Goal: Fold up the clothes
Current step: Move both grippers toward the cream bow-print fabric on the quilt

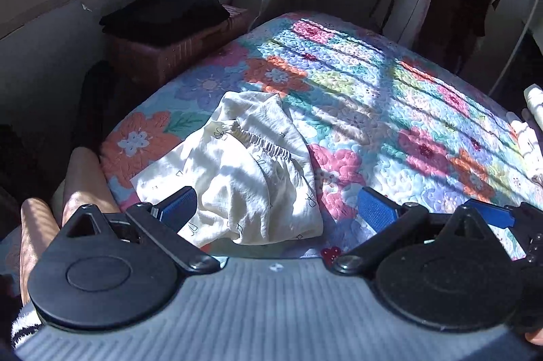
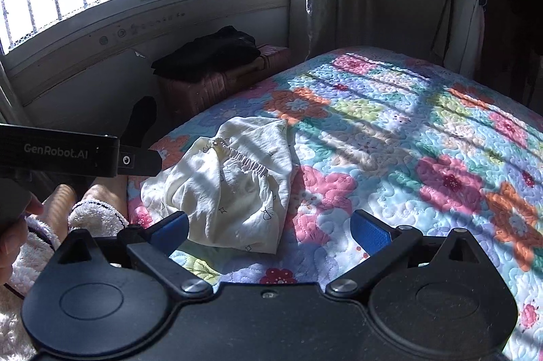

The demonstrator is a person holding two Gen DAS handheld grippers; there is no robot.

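Lying rumpled on quilt [image 2: 407, 137] just ahead of both wide-open, empty grippers, L [image 1: 275, 208] & R [image 2: 268, 230], cream garment [image 1: 237, 164] runs near-to-far, waistband [image 1: 261, 144] facing up

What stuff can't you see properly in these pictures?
- White garment: crumpled in both views, so its folds hide its shape and what kind of clothing it is.
- Dark clothes on the suitcase: too shadowed to tell apart.
- Hanging clothes on the rack: small, dim, cut by the right edge.
- Bed: near part hidden behind the left gripper and right gripper, both open.
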